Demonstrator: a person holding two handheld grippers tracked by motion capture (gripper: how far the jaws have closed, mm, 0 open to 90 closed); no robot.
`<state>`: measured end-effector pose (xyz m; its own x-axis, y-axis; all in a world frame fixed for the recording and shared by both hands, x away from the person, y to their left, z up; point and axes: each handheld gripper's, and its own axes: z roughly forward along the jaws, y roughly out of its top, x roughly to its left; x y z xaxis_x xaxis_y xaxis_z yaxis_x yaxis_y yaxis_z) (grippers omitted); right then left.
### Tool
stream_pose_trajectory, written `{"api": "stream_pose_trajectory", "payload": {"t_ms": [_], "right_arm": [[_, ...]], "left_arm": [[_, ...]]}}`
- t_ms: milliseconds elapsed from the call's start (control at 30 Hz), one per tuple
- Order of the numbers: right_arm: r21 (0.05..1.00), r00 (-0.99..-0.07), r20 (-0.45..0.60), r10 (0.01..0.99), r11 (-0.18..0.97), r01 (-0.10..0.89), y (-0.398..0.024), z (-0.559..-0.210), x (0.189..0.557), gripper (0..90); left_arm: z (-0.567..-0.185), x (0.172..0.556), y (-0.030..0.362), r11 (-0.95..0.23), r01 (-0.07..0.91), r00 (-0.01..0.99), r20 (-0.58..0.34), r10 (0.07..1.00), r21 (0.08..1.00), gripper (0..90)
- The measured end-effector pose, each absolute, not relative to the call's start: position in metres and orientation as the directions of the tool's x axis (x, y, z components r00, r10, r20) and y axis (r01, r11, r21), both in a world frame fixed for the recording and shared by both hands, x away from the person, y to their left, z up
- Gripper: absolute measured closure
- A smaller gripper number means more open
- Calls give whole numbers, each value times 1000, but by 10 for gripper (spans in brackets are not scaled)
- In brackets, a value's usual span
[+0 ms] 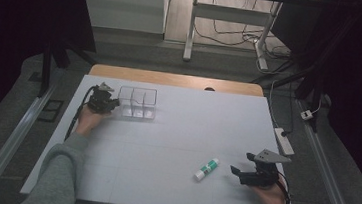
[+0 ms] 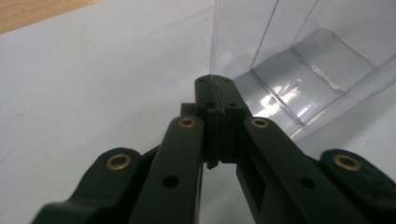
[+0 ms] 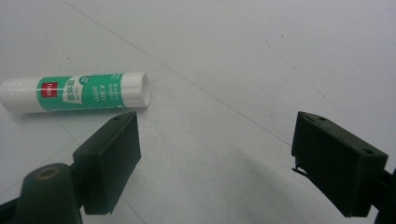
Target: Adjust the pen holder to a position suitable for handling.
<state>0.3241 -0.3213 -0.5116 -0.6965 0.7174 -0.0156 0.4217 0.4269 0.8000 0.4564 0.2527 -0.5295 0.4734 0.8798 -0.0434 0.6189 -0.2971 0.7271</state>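
Pale grey sheeting is covering nearly the whole tabletop (image 1: 164,145), leaving a strip of bare wood showing along the far edge, and faint straight lines are crossing the sheet. Beyond it the room is lying mostly in darkness: a lit patch of wooden floor is showing at the top of the high view, with the white legs of another desk (image 1: 191,27) standing on it and loose cables trailing around them, while a white power strip (image 1: 284,141) is lying on the grey floor just off the right edge. Metal rails are running along the floor on both sides. Near the far left corner a clear plastic divided box (image 1: 137,102) is sitting on the sheet, and the left hand-held gripper (image 1: 112,102) is pressing its jaws fully together on the box's thin near-left wall, as the left gripper view shows with the clear edge pinched between the pads (image 2: 215,95). Toward the near right a green-and-white glue stick (image 1: 206,168) is lying flat on the sheet. The right hand-held gripper (image 1: 234,170) is hovering just beside it with jaws standing wide apart and nothing between them; in the right gripper view the glue stick (image 3: 77,92) is lying just beyond the left jaw, not touching it.
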Motion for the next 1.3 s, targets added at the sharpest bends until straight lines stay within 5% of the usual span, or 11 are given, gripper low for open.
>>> {"api": "stream_pose_trajectory", "payload": {"t_ms": [1300], "right_arm": [[794, -705, -11, 710, 435, 425, -321, -512, 323, 150]], "left_arm": [[-527, 461, 222, -360, 603, 532, -23, 846, 712, 891]]}}
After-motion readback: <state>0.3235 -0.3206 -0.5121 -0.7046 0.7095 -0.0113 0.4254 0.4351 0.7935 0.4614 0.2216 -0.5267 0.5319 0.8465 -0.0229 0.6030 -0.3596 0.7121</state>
